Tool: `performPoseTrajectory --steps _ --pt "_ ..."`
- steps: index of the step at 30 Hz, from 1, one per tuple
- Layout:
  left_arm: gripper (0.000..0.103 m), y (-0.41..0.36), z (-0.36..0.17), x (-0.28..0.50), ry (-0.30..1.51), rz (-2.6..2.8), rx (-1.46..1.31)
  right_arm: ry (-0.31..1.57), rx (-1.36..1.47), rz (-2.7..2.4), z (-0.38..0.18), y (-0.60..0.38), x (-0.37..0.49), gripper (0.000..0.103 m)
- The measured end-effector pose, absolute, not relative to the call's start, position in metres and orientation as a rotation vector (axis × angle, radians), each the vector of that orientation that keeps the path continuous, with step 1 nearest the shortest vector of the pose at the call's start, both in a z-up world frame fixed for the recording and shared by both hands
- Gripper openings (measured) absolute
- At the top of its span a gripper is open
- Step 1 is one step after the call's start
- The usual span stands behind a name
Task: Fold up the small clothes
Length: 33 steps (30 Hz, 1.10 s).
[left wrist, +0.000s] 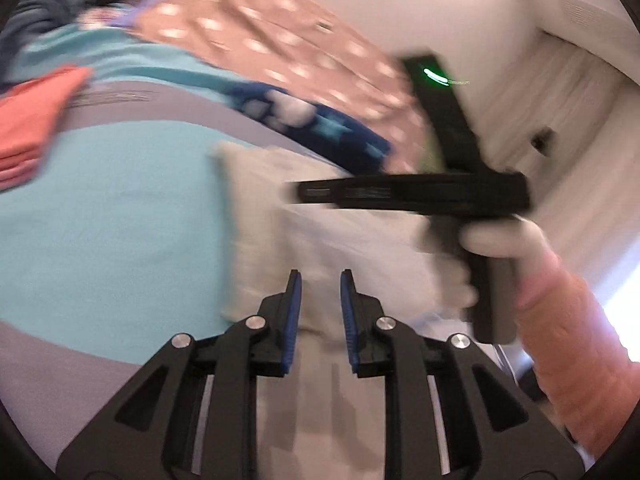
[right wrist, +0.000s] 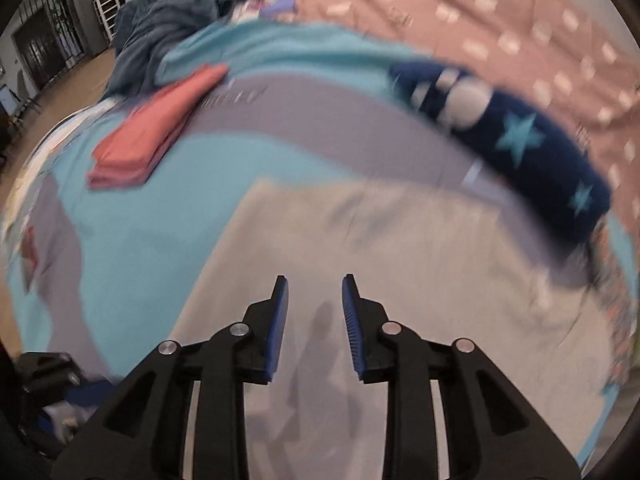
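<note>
A cream garment (right wrist: 360, 240) lies flat on the turquoise and grey bedspread (right wrist: 140, 208). My right gripper (right wrist: 315, 284) hovers over it, pointing steeply down, jaws open a little with nothing pinched between the blue pads. In the left wrist view my left gripper (left wrist: 320, 280) stands over the near end of the same cream garment (left wrist: 280, 208). Its pads are apart, and the cloth shows through the gap without being pressed. A white-gloved hand (left wrist: 496, 240) holds the right gripper's black body just beyond. Both views are blurred.
A folded coral stack (right wrist: 160, 124) sits at the far left of the bed. A navy cloth with pale stars (right wrist: 520, 140) lies behind the cream garment, backed by pink spotted fabric (right wrist: 480, 20). A dark blue heap (right wrist: 160, 36) lies at the back. The bed edge (right wrist: 40, 140) drops to the floor on the left.
</note>
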<state>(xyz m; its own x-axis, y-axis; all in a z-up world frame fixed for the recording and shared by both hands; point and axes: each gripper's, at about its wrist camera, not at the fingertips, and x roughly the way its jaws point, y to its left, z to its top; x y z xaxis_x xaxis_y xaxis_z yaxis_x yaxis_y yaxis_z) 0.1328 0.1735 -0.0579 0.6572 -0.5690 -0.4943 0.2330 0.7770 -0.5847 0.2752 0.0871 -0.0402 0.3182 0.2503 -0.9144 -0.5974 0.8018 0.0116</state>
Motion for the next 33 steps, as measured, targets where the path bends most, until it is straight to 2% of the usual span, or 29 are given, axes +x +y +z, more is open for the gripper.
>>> performPoseTrajectory --steps 2,6,7,8,9,15,18,22,24,25,26,28,29,31,33 --pt "0.033 0.157 -0.065 0.137 0.775 -0.461 -0.44 1.113 -0.399 0.582 -0.046 0.098 0.268 0.029" --pt "0.035 0.151 -0.08 0.146 0.866 -0.433 -0.442 1.119 -0.488 0.518 -0.057 0.114 0.263 0.032" --pt "0.033 0.157 -0.082 0.147 0.866 -0.445 -0.484 1.112 -0.502 0.508 -0.059 0.116 0.262 0.03" --pt "0.014 0.16 -0.084 0.148 0.871 -0.445 -0.501 1.094 -0.508 0.492 -0.059 0.116 0.262 0.022" --pt "0.001 0.163 -0.086 0.149 0.882 -0.451 -0.521 1.087 -0.5 0.482 -0.057 0.116 0.261 0.004" --pt "0.001 0.178 -0.07 0.129 0.758 -0.439 -0.56 0.994 -0.331 0.523 -0.021 0.106 0.265 0.003" --pt "0.001 0.184 -0.076 0.132 0.787 -0.382 -0.563 1.027 -0.327 0.565 -0.03 0.112 0.272 0.005" --pt "0.001 0.185 -0.081 0.138 0.822 -0.374 -0.576 1.066 -0.368 0.526 -0.048 0.107 0.272 0.026" --pt "0.008 0.186 -0.074 0.134 0.779 -0.364 -0.558 1.035 -0.322 0.523 -0.036 0.086 0.262 0.026" --pt "0.017 0.188 -0.068 0.126 0.745 -0.366 -0.549 1.012 -0.301 0.515 -0.026 0.066 0.254 0.028" --pt "0.021 0.188 -0.064 0.125 0.718 -0.373 -0.546 0.994 -0.295 0.507 -0.02 0.051 0.247 0.03" --pt "0.021 0.185 -0.056 0.121 0.673 -0.419 -0.536 0.948 -0.293 0.442 -0.008 -0.002 0.23 0.031" --pt "0.025 0.18 -0.055 0.122 0.668 -0.444 -0.523 0.944 -0.271 0.391 -0.007 -0.034 0.224 0.031" --pt "0.034 0.167 -0.059 0.131 0.702 -0.452 -0.469 0.977 -0.18 0.274 -0.017 -0.097 0.215 0.036" --pt "0.037 0.155 -0.071 0.143 0.783 -0.412 -0.404 1.047 -0.052 0.122 -0.041 -0.167 0.206 0.036"
